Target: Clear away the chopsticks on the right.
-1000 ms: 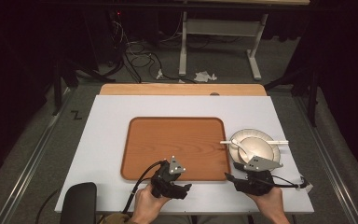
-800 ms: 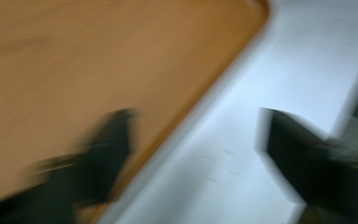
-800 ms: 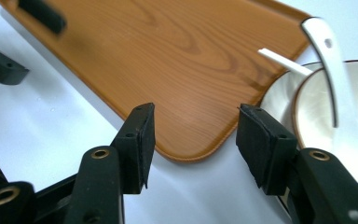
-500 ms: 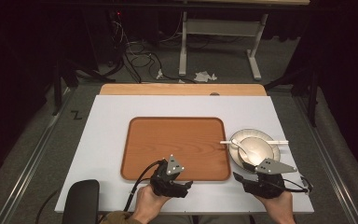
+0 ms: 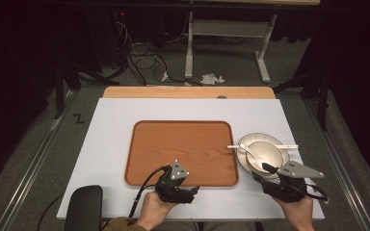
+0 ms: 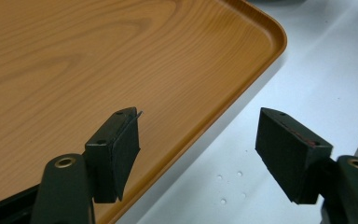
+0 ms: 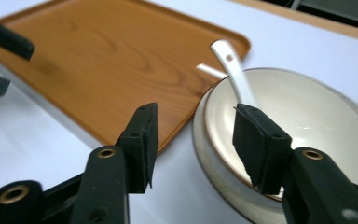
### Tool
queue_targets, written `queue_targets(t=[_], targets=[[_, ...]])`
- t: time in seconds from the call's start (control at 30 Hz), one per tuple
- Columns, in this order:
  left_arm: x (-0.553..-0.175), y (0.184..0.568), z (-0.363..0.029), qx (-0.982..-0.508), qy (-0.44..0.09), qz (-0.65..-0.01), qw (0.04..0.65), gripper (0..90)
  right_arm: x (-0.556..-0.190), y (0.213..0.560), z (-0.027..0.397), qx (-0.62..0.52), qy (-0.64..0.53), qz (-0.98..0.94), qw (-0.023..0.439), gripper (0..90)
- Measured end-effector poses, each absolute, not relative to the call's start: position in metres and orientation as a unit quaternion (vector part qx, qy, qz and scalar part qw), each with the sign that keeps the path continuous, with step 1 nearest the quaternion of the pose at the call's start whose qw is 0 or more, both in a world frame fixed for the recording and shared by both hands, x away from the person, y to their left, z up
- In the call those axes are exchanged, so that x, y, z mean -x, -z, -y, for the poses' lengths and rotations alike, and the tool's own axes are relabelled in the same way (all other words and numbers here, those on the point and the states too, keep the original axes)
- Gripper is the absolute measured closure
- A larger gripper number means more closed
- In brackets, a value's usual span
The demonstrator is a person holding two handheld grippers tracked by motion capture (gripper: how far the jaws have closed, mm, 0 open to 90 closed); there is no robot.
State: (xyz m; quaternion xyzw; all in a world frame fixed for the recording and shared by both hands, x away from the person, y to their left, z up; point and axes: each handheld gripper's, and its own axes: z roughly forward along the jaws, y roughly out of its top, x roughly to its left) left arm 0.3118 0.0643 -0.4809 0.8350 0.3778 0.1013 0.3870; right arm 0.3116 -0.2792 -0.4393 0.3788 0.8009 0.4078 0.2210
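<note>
A wooden tray (image 5: 183, 149) lies in the middle of the white table (image 5: 115, 125). To its right a cream bowl (image 5: 265, 155) sits on a plate (image 5: 243, 143), with a white spoon (image 5: 247, 151) resting in the bowl. My left gripper (image 5: 193, 189) is at the tray's near right corner; its jaws (image 6: 198, 140) have just closed a little but stand apart over the tray (image 6: 74, 70) edge with nothing gripped. My right gripper (image 5: 261, 172) is open and has just been closing slightly. Its jaws (image 7: 196, 126) straddle the near rim of the bowl (image 7: 303, 107) without pressing on it. The spoon (image 7: 233, 70) leans beyond them.
A thin white stick (image 5: 289, 146) lies across the plate behind the bowl. A wooden strip (image 5: 188, 92) runs along the table's far edge. A black chair back (image 5: 83, 208) stands at the near left. Table legs and cables are on the floor beyond.
My right gripper has shifted right along the near edge and now sits just in front of the bowl. The left gripper has stayed at the tray's corner.
</note>
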Motion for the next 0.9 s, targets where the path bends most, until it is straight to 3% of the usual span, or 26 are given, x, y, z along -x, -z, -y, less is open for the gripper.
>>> queue_targets(t=[0.43, 0.7, 0.77, 0.83, 0.9], targets=[[-0.314, 0.482, -0.062, -0.817, -0.109, -0.436, 0.362, 25.6, -0.323, 0.429, 0.303, -0.395, -0.405, -0.787, 0.245, 63.4], [-0.307, 0.482, -0.063, -0.824, -0.113, -0.428, 0.354, 22.1, -0.342, 0.425, 0.326, -0.428, -0.415, -0.764, 0.245, 66.4], [-0.304, 0.481, -0.065, -0.829, -0.098, -0.408, 0.370, 14.0, -0.346, 0.423, 0.332, -0.432, -0.416, -0.760, 0.250, 66.5], [-0.301, 0.480, -0.066, -0.834, -0.093, -0.398, 0.371, 19.4, -0.350, 0.421, 0.335, -0.436, -0.414, -0.758, 0.253, 67.1], [-0.297, 0.480, -0.068, -0.838, -0.093, -0.385, 0.375, 15.7, -0.355, 0.421, 0.337, -0.437, -0.405, -0.761, 0.257, 68.9]])
